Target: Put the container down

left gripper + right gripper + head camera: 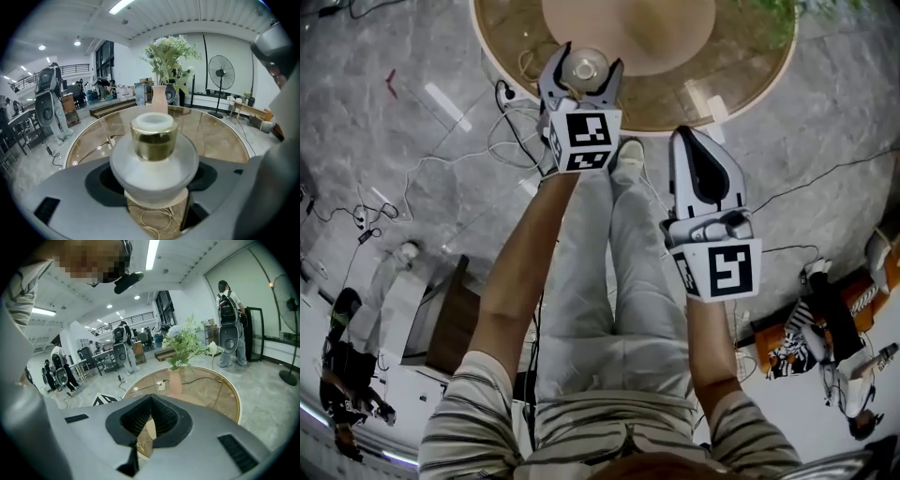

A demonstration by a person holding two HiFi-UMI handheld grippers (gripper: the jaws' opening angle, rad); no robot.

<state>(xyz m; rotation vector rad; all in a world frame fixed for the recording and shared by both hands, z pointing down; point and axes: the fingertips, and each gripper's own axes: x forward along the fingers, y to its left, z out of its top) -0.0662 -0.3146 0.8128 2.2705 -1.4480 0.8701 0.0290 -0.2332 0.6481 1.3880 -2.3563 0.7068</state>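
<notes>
Left gripper view: the left gripper (154,206) is clenched on a small container (153,154), one grey jaw on each side of its wide lower body.
Container: a squat, frosted pale jar with a gold collar (153,140) and a white cap, upright and carried in the jaws at the near edge of the table.
Contact: the base appears to hang just above the glass, though the jaws hide the underside, so this is not certain.
Handling: it looks like glass, so it is likely rigid, smooth, breakable and moderately heavy for its size. It would slip rather than deform if the squeeze eased early.
Where to hold: the broad body below the shoulder, where the jaws sit now, looks the safest place. The narrow gold collar and cap offer less surface and could come loose.
Setting down: a glass jar on a glass top calls for a slow, level descent, with the jaws parting only once the base sits flat.
Right gripper: the right gripper (694,141) has its jaws pressed together on nothing and is held back over the person's legs, short of the table.
Table: a round glass table (220,136) with floor cables (511,131) lying beside it.
Far side: a pale vase (159,99) of white flowers (171,51) stands on the table well beyond the container, and a standing fan (221,72) is behind it.
</notes>
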